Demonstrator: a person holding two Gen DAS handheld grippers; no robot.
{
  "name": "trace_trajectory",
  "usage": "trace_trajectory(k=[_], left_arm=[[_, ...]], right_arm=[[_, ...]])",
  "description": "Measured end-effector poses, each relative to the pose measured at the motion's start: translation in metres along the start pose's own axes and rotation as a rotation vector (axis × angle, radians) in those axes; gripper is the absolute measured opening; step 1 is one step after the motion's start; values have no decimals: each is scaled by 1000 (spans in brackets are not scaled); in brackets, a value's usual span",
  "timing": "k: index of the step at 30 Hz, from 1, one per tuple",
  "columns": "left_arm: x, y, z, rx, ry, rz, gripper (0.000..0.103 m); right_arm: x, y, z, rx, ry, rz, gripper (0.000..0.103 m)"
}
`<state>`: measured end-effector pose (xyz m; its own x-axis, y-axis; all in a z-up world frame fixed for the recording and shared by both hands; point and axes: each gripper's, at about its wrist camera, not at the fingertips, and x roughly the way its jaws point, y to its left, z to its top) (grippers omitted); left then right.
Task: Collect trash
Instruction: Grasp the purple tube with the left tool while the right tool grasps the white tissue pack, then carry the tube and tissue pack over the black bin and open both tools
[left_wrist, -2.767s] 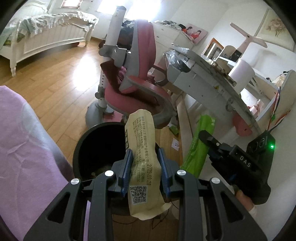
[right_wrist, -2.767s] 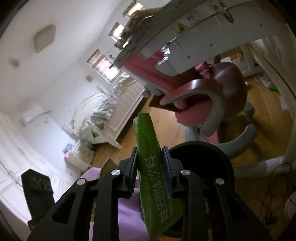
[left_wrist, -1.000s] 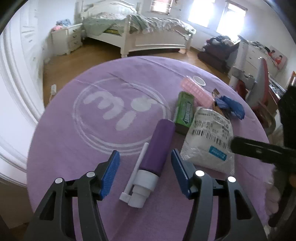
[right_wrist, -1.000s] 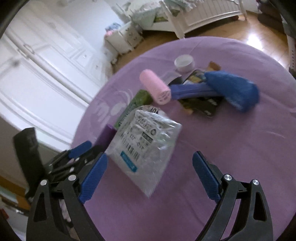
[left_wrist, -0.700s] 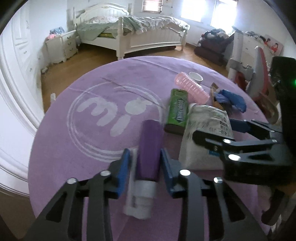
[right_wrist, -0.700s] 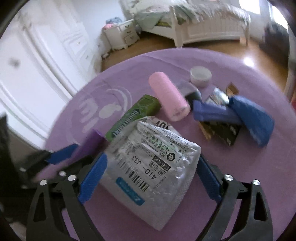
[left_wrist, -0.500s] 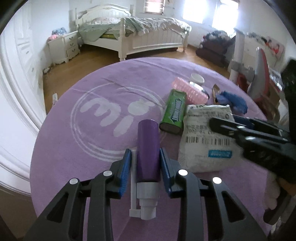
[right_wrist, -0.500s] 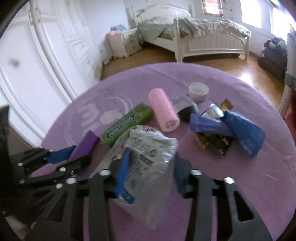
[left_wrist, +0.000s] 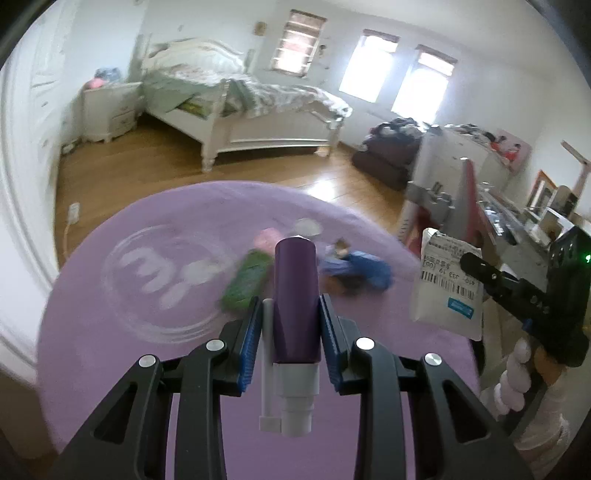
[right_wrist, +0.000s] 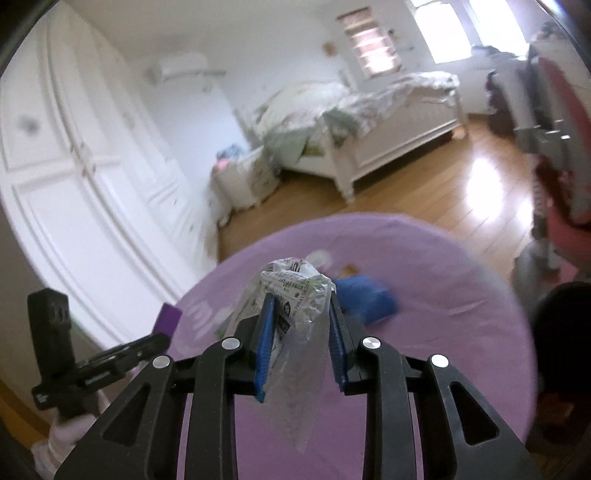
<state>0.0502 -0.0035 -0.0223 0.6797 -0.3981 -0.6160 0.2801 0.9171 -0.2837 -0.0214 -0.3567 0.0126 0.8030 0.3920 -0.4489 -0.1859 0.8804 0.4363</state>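
Note:
My left gripper (left_wrist: 290, 314) is shut on a purple spray bottle (left_wrist: 295, 295) with a white pump, held above the round purple table (left_wrist: 110, 332). My right gripper (right_wrist: 300, 306) is shut on a crinkled clear plastic bag (right_wrist: 295, 332) with printed labels, lifted off the table (right_wrist: 443, 350). The bag also shows in the left wrist view (left_wrist: 447, 284), at the right. A green pack (left_wrist: 247, 280), a pink roller (left_wrist: 267, 238), a blue cloth (left_wrist: 365, 267) and a white cap (left_wrist: 308, 226) lie on the table.
A black bin (right_wrist: 561, 332) stands past the table's right edge. A pink chair (right_wrist: 565, 192) and a grey desk (left_wrist: 498, 221) are to the right. A white bed (left_wrist: 243, 110) and wooden floor lie beyond the table. White wardrobes (right_wrist: 74, 166) stand at the left.
Both grippers closed on their items and lifted them off the table: the left on the purple bottle, the right on the plastic bag. Both views now look higher across the room.

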Motion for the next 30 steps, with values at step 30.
trace_trajectory(k=[30], left_arm=[[146, -284, -16, 270, 211, -427, 31]], right_arm=[[-158, -259, -43, 343, -246, -402, 27]])
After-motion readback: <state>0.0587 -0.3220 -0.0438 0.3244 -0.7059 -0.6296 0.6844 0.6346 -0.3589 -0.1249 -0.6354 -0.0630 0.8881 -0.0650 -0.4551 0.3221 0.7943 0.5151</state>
